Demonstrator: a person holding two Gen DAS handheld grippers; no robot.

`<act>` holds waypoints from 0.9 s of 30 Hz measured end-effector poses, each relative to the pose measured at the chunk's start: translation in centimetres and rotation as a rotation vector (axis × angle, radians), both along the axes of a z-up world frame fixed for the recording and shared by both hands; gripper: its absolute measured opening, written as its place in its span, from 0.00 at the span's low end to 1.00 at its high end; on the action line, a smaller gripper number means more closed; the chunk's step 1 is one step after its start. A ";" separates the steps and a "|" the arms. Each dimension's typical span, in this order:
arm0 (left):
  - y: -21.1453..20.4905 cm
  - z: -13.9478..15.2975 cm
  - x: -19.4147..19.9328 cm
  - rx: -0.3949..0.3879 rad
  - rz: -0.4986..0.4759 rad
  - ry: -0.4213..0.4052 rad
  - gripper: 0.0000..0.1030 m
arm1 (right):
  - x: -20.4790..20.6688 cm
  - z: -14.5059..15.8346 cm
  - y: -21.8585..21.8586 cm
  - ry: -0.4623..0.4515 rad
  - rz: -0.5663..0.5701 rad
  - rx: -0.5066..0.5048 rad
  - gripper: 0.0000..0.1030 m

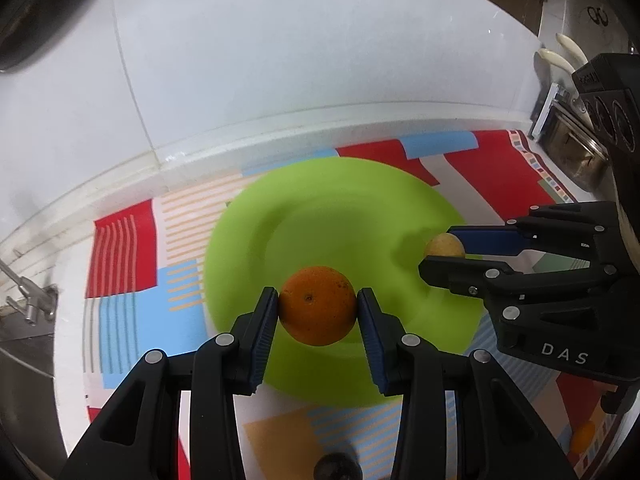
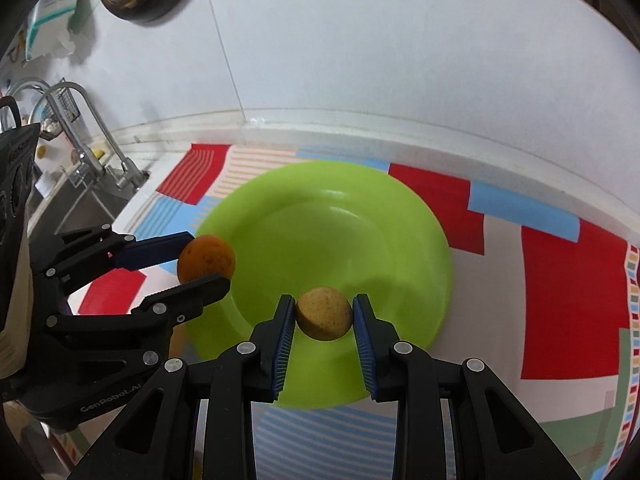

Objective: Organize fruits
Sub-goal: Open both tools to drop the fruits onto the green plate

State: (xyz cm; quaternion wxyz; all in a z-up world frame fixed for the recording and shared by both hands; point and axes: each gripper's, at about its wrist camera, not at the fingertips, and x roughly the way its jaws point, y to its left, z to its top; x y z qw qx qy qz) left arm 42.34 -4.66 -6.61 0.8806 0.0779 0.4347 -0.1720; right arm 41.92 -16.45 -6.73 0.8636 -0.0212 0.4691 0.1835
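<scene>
My left gripper (image 1: 317,304) is shut on an orange (image 1: 317,306) and holds it above the near part of a lime-green plate (image 1: 320,208). My right gripper (image 2: 324,312) is shut on a smaller yellow-brown fruit (image 2: 324,314) over the near side of the same plate (image 2: 328,216). In the left wrist view the right gripper (image 1: 444,254) comes in from the right with the yellow-brown fruit (image 1: 442,245) above the plate's right side. In the right wrist view the left gripper (image 2: 204,258) comes in from the left with the orange (image 2: 206,258) over the plate's left rim.
The plate lies on a mat (image 2: 568,300) patterned in red, blue and orange on a white counter against a white tiled wall (image 1: 280,60). A sink with taps (image 2: 92,160) is at the left. Another orange fruit (image 1: 582,436) lies on the mat at lower right. A metal container (image 1: 576,156) stands at the right.
</scene>
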 end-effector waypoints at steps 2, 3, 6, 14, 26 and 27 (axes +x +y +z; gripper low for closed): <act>-0.1 -0.4 0.3 -0.005 -0.003 0.014 0.39 | 0.4 -0.5 -0.1 0.011 0.001 0.001 0.30; -0.1 -0.6 0.4 -0.005 -0.004 0.021 0.39 | 0.5 -0.7 -0.1 0.017 0.001 0.002 0.30; -0.2 -1.0 0.7 0.000 -0.012 0.046 0.39 | 0.8 -1.1 -0.2 0.023 -0.005 0.000 0.30; 0.3 0.1 -0.6 0.025 0.025 -0.008 0.54 | 0.3 -0.8 -0.9 0.010 -0.054 -0.015 0.39; 1.2 5.9 -6.6 -0.041 0.068 -0.132 0.70 | -5.6 4.8 -2.0 -0.134 -0.091 0.009 0.47; 1.3 6.4 -7.2 -0.049 0.075 -0.144 0.72 | -6.0 5.3 -2.1 -0.144 -0.092 0.011 0.47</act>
